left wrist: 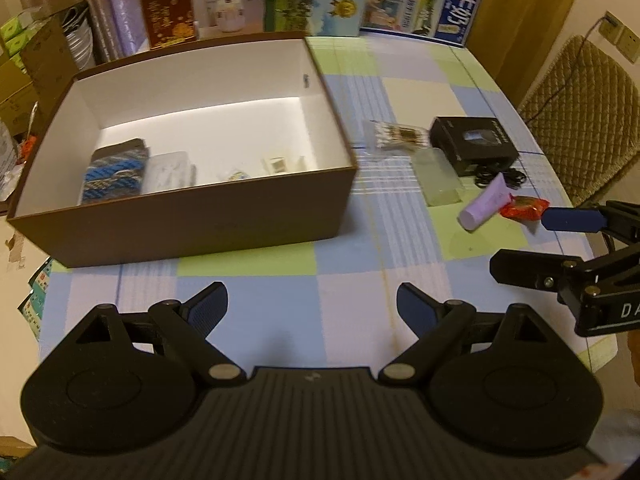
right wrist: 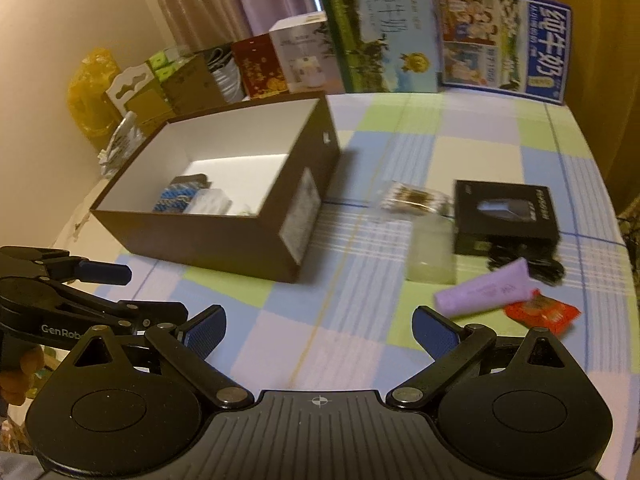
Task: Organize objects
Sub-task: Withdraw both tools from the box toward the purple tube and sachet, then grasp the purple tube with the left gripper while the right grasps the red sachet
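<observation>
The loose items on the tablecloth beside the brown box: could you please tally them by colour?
Black: 2, small black box and hair ties
Purple: 1, tube
Red: 1, packet
Clear: 2, cotton swab pack and clear case
Total: 6

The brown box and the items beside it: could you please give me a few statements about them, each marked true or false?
1. The brown box is open at the top. True.
2. The purple tube lies inside the box. False: it lies on the tablecloth, outside the box.
3. The red packet lies next to the purple tube. True.
4. The left gripper holds the black box. False: its jaws are open and empty, and the black box rests on the tablecloth.
5. The brown box is empty. False: a blue patterned item and other small things lie in it.
</observation>
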`<act>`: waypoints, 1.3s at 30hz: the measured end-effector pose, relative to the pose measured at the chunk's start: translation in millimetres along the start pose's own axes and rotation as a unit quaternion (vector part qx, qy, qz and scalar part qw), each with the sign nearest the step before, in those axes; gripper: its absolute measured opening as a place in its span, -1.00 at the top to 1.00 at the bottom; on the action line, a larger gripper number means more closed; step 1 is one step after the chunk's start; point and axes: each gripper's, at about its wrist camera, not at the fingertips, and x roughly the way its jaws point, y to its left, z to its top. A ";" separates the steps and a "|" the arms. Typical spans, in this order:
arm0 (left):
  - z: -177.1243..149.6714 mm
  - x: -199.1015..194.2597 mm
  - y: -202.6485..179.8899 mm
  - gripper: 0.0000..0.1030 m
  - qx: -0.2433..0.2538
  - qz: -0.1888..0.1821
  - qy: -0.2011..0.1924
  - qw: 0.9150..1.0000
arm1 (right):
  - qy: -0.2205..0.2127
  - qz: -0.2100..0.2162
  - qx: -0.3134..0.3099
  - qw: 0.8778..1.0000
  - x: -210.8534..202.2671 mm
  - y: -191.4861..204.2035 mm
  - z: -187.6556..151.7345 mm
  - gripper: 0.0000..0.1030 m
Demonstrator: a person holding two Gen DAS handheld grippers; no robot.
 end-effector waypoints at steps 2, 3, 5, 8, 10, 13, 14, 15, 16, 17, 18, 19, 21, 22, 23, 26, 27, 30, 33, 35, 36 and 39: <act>1.3 1.5 -9.4 -0.74 0.006 -0.003 0.000 1.000 | -0.001 -0.004 0.006 1.000 -4.5 -9.2 -2.6 -0.88; 2.0 2.6 -14.9 -0.74 0.009 -0.005 0.001 1.000 | -0.001 -0.006 0.009 1.000 -7.0 -13.6 -4.2 -0.88; 3.0 4.4 -23.2 -0.74 0.014 -0.007 0.002 1.000 | -0.002 -0.011 0.014 1.000 -11.5 -22.1 -6.9 -0.88; 4.8 7.8 -36.9 -0.74 0.020 -0.013 0.004 1.000 | -0.002 -0.017 0.023 1.000 -17.9 -34.8 -11.1 -0.88; 5.3 10.3 -46.6 -0.74 0.025 -0.017 0.005 1.000 | -0.001 -0.023 0.028 0.999 -22.2 -43.9 -14.3 -0.88; 6.0 13.5 -60.5 -0.74 0.033 -0.026 0.005 0.999 | 0.000 -0.032 0.037 0.999 -27.9 -57.0 -19.2 -0.88; 6.6 14.7 -65.2 -0.74 0.036 -0.029 0.005 0.999 | 0.000 -0.035 0.040 0.999 -29.8 -61.6 -20.9 -0.88; 7.4 16.2 -70.2 -0.74 0.039 -0.032 0.006 0.999 | 0.000 -0.039 0.045 0.998 -31.9 -67.1 -22.8 -0.88; 8.1 17.7 -74.6 -0.74 0.042 -0.034 0.006 0.999 | 0.000 -0.042 0.048 0.998 -33.8 -71.8 -24.3 -0.88; 8.9 19.3 -79.1 -0.74 0.044 -0.036 0.006 0.998 | 0.001 -0.045 0.051 0.998 -35.8 -76.3 -25.7 -0.88; 10.1 21.6 -84.1 -0.74 0.046 -0.038 0.008 0.998 | 0.001 -0.048 0.055 0.997 -37.4 -80.8 -27.1 -0.88; 11.0 23.4 -88.1 -0.74 0.048 -0.039 0.008 0.998 | 0.001 -0.051 0.057 0.997 -38.8 -84.7 -28.3 -0.88; 12.6 26.9 -96.8 -0.74 0.055 -0.039 0.007 0.998 | 0.002 -0.056 0.063 0.996 -41.6 -93.4 -30.5 -0.88; 13.7 29.0 -100.9 -0.74 0.058 -0.040 0.007 0.997 | 0.001 -0.059 0.065 0.996 -42.5 -97.4 -31.3 -0.88; 14.7 31.3 -104.6 -0.74 0.059 -0.042 0.007 0.997 | 0.001 -0.061 0.068 0.996 -43.5 -101.3 -31.9 -0.88; 17.8 38.9 -114.6 -0.74 0.064 -0.046 0.006 0.997 | 0.000 -0.067 0.073 0.995 -45.3 -114.0 -34.4 -0.88; 19.0 42.4 -118.6 -0.74 0.068 -0.048 0.005 0.997 | -0.002 -0.068 0.072 0.995 -45.5 -118.4 -35.1 -0.88; 22.0 54.6 -129.3 -0.74 0.078 -0.052 0.003 0.996 | -0.007 -0.081 0.066 0.995 -41.9 -130.5 -36.0 -0.88; 26.0 66.3 -138.9 -0.72 0.091 -0.060 -0.006 0.994 | -0.015 -0.088 0.066 0.994 -37.8 -144.5 -36.3 -0.87; 29.2 72.6 -145.9 -0.69 0.102 -0.066 -0.014 0.993 | -0.022 -0.091 0.063 0.994 -35.9 -152.3 -35.8 -0.87; 31.3 75.8 -149.3 -0.66 0.107 -0.069 -0.021 0.992 | -0.024 -0.094 0.061 0.993 -34.3 -156.8 -34.9 -0.87; 38.6 86.2 -161.7 -0.58 0.128 -0.081 -0.037 0.988 | -0.031 -0.094 0.050 0.994 -29.7 -166.7 -33.3 -0.75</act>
